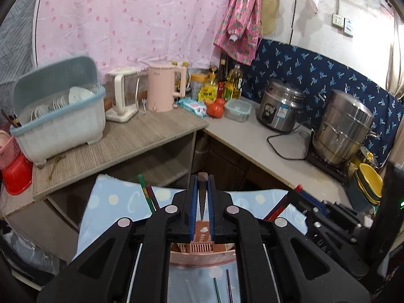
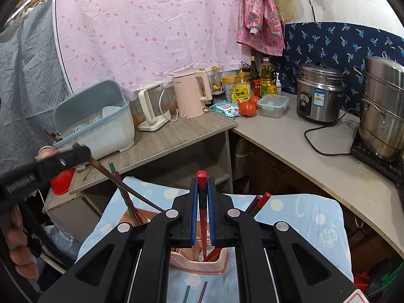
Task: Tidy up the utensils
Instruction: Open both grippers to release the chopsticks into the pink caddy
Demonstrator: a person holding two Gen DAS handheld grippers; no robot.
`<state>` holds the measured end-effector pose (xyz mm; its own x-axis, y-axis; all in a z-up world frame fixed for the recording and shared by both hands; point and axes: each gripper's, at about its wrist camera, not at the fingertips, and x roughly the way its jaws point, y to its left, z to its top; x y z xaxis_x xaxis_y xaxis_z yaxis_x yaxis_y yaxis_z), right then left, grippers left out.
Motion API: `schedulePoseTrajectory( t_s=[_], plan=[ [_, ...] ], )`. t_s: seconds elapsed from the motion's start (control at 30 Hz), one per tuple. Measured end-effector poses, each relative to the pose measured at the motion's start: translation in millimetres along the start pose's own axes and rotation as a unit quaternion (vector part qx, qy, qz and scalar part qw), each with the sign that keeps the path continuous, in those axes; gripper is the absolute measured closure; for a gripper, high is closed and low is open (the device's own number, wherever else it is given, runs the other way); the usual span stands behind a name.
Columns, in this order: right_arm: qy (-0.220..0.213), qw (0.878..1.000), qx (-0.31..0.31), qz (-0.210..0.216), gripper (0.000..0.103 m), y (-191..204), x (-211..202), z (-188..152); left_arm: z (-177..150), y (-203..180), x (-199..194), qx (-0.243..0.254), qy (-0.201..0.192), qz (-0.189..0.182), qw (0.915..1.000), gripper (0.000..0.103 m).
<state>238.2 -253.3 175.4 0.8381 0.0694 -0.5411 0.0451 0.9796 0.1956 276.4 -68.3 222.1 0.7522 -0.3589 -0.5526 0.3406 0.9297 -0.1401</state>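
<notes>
The blue dotted cloth (image 2: 290, 217) carries a pink slotted holder (image 2: 199, 262) with chopsticks already standing in it; the left claw (image 1: 202, 197) is clamped on a dark chopstick (image 1: 202, 189), the right claw (image 2: 202, 194) on a red chopstick (image 2: 202, 176); this looks like the dropping-in step; next, each tip should be guided down into the holder before letting go; two loose chopsticks (image 2: 194, 293) lie in front of it.
</notes>
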Motion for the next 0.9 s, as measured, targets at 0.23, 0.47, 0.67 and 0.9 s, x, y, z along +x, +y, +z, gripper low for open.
schedulePoseTrajectory(
  t_s=[0.23, 0.47, 0.67, 0.9],
  plan=[
    [-0.002, 1.0, 0.001, -0.003, 0.096, 0.1, -1.7, 1.5, 23.6, -7.3, -30.1, 0.009, -0.039, 0.0, 0.9992, 0.096],
    [-0.004, 1.0, 0.003, -0.004, 0.096, -4.2, -3.2, 4.1, 28.0, -7.3, -45.9, 0.008, -0.056, -0.003, 0.9984, 0.096],
    [0.002, 1.0, 0.005, -0.003, 0.096, -4.0, 1.0, 0.7, 26.1, -6.4, -38.6, 0.008, -0.048, -0.001, 0.9988, 0.096],
    [0.004, 1.0, 0.003, -0.002, 0.096, -3.0, 4.0, -1.0, 25.3, -5.6, -30.5, 0.005, -0.046, -0.002, 0.9989, 0.096]
  ],
)
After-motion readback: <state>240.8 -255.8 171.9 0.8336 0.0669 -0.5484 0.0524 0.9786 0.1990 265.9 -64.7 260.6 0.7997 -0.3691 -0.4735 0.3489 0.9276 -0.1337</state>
